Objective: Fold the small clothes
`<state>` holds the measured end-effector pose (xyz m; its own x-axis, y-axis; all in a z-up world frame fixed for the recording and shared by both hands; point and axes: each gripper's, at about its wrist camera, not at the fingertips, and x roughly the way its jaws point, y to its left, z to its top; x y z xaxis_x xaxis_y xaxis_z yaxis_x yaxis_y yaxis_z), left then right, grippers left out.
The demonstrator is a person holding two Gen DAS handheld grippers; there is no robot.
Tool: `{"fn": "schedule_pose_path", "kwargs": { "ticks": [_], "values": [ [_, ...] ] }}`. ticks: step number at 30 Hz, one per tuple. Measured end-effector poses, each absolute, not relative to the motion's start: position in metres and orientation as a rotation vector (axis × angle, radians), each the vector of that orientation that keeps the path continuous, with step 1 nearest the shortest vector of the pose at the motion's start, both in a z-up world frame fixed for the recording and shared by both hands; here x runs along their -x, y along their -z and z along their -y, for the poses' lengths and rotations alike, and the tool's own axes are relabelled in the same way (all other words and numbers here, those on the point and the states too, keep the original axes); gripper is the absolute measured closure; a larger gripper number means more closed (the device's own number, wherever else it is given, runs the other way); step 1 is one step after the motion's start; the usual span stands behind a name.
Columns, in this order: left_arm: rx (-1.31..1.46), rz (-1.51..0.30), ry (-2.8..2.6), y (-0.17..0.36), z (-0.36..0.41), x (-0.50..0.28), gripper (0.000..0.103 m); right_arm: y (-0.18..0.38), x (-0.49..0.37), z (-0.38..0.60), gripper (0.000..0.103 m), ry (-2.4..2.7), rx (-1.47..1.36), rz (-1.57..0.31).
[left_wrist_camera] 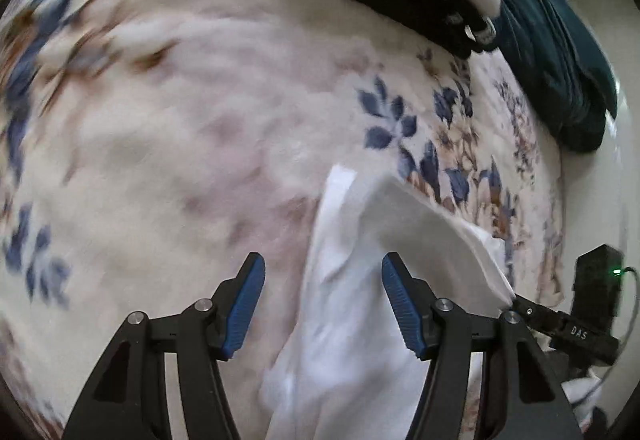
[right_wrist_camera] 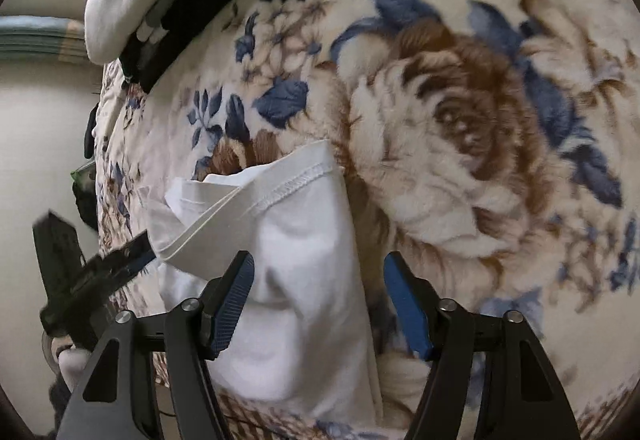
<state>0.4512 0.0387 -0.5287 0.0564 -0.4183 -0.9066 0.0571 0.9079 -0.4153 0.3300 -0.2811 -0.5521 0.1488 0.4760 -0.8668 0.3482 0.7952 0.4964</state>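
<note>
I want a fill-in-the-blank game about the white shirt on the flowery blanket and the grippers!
1. The white garment lies on a blanket patterned with ____.
2. The pads of each hand-held gripper are colored ____.
3. Both the left hand-held gripper and the right hand-held gripper have their jaws ____.
4. The pile of folded clothes at the blanket's far edge is black and ____.

Missing words: flowers; blue; open; white
</note>
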Motion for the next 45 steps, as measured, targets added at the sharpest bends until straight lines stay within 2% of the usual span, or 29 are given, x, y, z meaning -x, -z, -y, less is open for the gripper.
{"fn": "schedule_pose_path", "kwargs": {
  "ticks": [1,2,3,5,10,17,18,19,20,21,23,24,25,26,27,33,38,40,41,42,43,45],
  "values": [
    [0.274,-1.454,0.404,0.529,-0.028,-0.457,0.062,0.556,-0.332,0.281,0.088,-0.106,-0.72,-1.448],
    [0.26,-1.436,0.425,0.529,-0.022,-0.461,0.078,0.56,-0.336,0.282,0.094,-0.093,-0.723,-1.449],
    [0.236,-1.427,0.432,0.529,-0.018,-0.464,0.092,0.561,-0.338,0.286,0.095,-0.062,-0.734,-1.43],
    [0.187,-1.411,0.427,0.531,-0.012,-0.471,0.095,0.559,-0.342,0.295,0.099,-0.003,-0.736,-1.395],
    [0.215,-1.433,0.374,0.543,-0.027,-0.479,0.096,0.561,-0.348,0.315,0.101,0.091,-0.728,-1.379],
    [0.415,-1.419,0.337,0.537,-0.057,-0.48,0.094,0.555,-0.348,0.339,0.099,0.045,-0.862,-1.378],
    [0.468,-1.424,0.354,0.537,-0.06,-0.48,0.088,0.559,-0.347,0.341,0.091,0.012,-0.917,-1.39],
    [0.506,-1.428,0.366,0.537,-0.062,-0.479,0.075,0.561,-0.347,0.34,0.081,-0.004,-0.943,-1.402],
    [0.541,-1.431,0.378,0.537,-0.065,-0.479,0.067,0.565,-0.346,0.34,0.054,-0.021,-0.96,-1.414],
    [0.559,-1.431,0.384,0.538,-0.066,-0.478,0.056,0.568,-0.346,0.337,0.044,-0.032,-0.974,-1.413],
    [0.55,-1.437,0.403,0.54,-0.06,-0.476,0.055,0.583,-0.346,0.332,0.044,-0.068,-1.037,-1.434],
    [0.516,-1.442,0.412,0.541,-0.054,-0.475,0.058,0.59,-0.346,0.328,0.052,-0.071,-1.064,-1.436],
    [0.474,-1.426,0.417,0.538,-0.048,-0.473,0.07,0.593,-0.346,0.325,0.085,-0.075,-1.078,-1.421],
    [0.437,-1.407,0.415,0.536,-0.044,-0.472,0.089,0.593,-0.347,0.322,0.1,-0.07,-1.067,-1.407],
    [0.38,-1.394,0.412,0.533,-0.038,-0.471,0.101,0.59,-0.347,0.32,0.1,-0.06,-1.048,-1.387],
    [0.342,-1.4,0.352,0.545,-0.048,-0.477,0.1,0.574,-0.346,0.32,0.101,0.026,-0.958,-1.331],
    [0.424,-1.452,0.355,0.547,-0.061,-0.479,0.096,0.579,-0.352,0.316,0.099,0.038,-0.941,-1.4],
    [0.464,-1.446,0.346,0.535,-0.073,-0.473,0.082,0.576,-0.351,0.32,0.094,0.034,-0.962,-1.416],
    [0.484,-1.431,0.346,0.525,-0.08,-0.466,0.08,0.569,-0.346,0.323,0.085,0.025,-0.953,-1.41],
    [0.5,-1.417,0.35,0.518,-0.084,-0.459,0.08,0.565,-0.34,0.326,0.071,0.006,-0.954,-1.401],
    [0.497,-1.411,0.349,0.51,-0.088,-0.449,0.08,0.56,-0.334,0.327,0.065,-0.015,-0.956,-1.398],
    [0.466,-1.424,0.355,0.499,-0.087,-0.425,0.08,0.556,-0.317,0.328,0.064,-0.043,-0.953,-1.42]
  ]
}}
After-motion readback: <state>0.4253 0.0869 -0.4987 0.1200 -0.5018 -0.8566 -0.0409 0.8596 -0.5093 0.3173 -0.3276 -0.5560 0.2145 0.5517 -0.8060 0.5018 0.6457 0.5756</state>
